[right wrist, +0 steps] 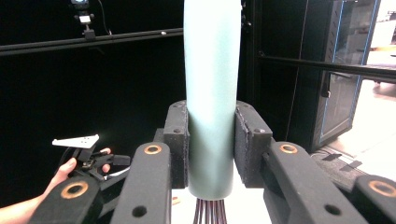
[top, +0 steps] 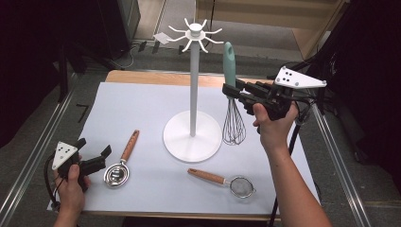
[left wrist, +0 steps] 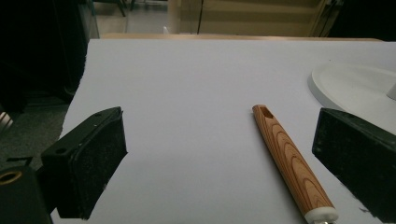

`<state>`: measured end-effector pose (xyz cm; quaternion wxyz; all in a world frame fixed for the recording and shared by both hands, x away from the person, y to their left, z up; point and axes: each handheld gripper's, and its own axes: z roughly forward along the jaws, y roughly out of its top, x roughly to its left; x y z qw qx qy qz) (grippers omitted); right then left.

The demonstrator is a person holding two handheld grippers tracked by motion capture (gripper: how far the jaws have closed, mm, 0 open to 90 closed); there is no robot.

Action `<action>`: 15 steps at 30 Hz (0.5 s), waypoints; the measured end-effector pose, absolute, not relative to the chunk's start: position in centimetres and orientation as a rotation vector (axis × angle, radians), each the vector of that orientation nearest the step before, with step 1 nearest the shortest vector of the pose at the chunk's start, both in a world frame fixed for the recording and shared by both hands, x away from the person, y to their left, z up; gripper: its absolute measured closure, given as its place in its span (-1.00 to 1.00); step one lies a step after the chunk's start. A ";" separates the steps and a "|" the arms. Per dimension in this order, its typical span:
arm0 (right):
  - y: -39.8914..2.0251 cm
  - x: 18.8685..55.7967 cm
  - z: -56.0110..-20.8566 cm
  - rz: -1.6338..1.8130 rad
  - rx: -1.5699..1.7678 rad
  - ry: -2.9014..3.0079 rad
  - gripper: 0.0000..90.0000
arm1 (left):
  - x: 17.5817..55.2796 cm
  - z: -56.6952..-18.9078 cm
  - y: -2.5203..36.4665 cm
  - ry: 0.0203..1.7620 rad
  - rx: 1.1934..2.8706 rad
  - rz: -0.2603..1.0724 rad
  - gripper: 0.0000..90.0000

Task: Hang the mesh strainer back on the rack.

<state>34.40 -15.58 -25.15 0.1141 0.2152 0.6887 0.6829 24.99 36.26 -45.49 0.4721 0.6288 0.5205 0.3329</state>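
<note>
Whisk [top: 232, 99] hangs upright in the right gripper [top: 230, 91] beside the stand [top: 193, 85], above open mat [top: 142, 101]. Left gripper [left wrist: 219, 154] gapes empty near the mat's edge, a wooden handle [left wrist: 289, 161] between its jaws. Right pads [right wrist: 177, 140] clamp the whisk's green handle.

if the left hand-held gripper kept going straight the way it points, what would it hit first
Probably the wooden-handled egg separator: its handle lies between the open jaws of the left hand-held gripper. Beyond it stands the white stand's base, though depth is unclear.
</note>
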 end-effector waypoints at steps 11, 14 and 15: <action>-15.7 35.1 -24.4 2.019 0.624 2.048 0.59 | 25.0 -45.5 36.3 1.274 1.541 0.815 -0.92; -15.5 35.2 -24.3 2.023 0.615 2.059 0.59 | 25.0 -45.5 36.2 1.276 1.541 0.815 -0.92; -15.4 35.1 -24.2 2.021 0.618 2.064 0.59 | 25.0 -45.5 36.3 1.277 1.541 0.814 -0.92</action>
